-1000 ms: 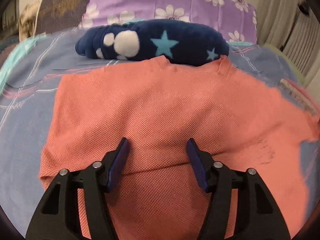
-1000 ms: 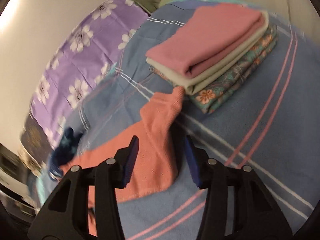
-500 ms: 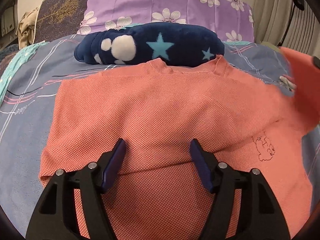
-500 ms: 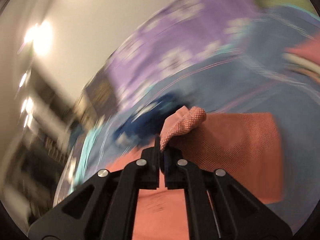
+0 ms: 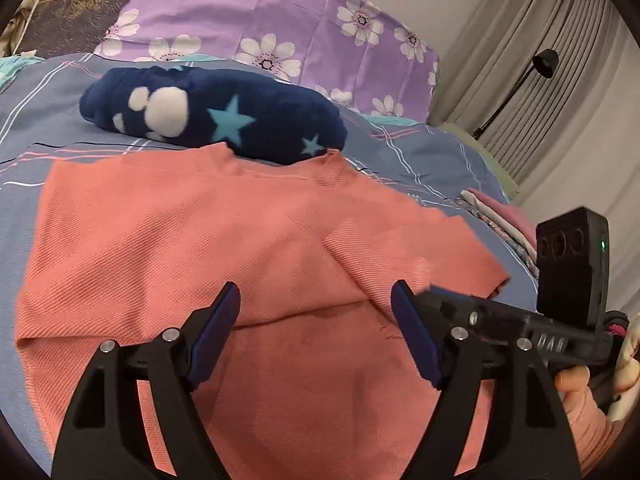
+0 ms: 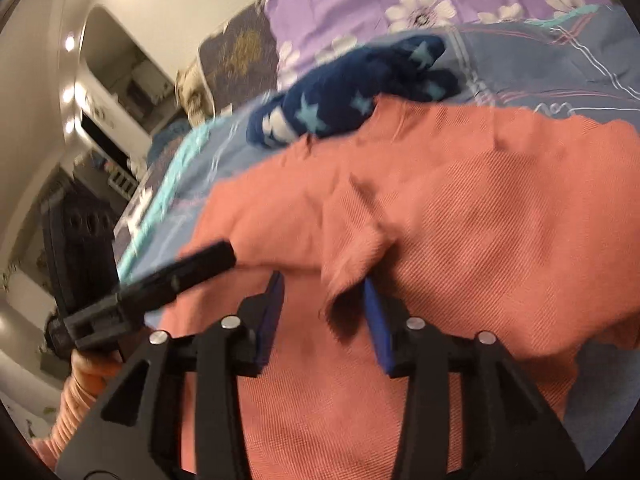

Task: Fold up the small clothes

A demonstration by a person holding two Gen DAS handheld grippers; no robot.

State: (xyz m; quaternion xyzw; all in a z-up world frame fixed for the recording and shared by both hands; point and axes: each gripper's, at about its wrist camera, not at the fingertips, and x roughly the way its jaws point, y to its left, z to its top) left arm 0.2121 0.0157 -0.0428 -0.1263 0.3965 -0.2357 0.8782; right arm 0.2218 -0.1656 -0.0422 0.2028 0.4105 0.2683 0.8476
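Observation:
A small salmon-orange shirt (image 5: pixel 180 240) lies flat on the blue striped bedsheet (image 5: pixel 420 156), its neck toward a navy star-print garment (image 5: pixel 224 116). Its right sleeve is folded in over the body (image 5: pixel 400 248). My left gripper (image 5: pixel 316 308) is open and hovers over the shirt's lower middle. My right gripper (image 6: pixel 324 304) is open over the same shirt (image 6: pixel 480 220), with the loose sleeve end lying between its fingers; it also shows in the left wrist view (image 5: pixel 440 300) at the right. The left gripper's body (image 6: pixel 160 280) shows in the right wrist view.
A purple flowered pillow (image 5: pixel 280 28) stands behind the navy garment (image 6: pixel 340 100). A stack of folded clothes (image 5: pixel 500 216) sits at the bed's right edge. Curtains and a black lamp (image 5: pixel 544 64) are at the far right.
My right gripper carried the right sleeve leftward across the shirt, laid it on the body and opened. My left gripper stayed open and shifted only slightly.

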